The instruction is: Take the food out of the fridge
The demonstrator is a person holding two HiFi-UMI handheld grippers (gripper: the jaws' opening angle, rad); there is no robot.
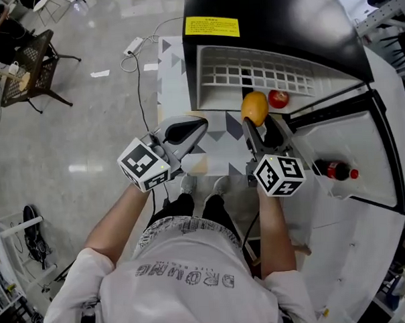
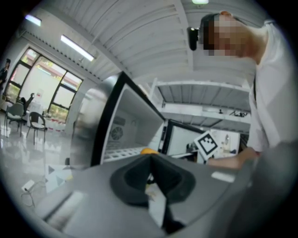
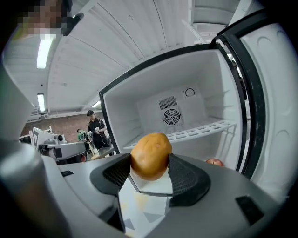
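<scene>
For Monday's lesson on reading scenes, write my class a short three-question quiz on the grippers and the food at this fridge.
1. True or false: the left gripper is shut with nothing between its jaws.
2. The right gripper is shut on: A an egg; B an orange fruit; C nothing.
3. Fill in: inside the fridge lies a red ____.
Key: 1 true; 2 B; 3 apple.
</scene>
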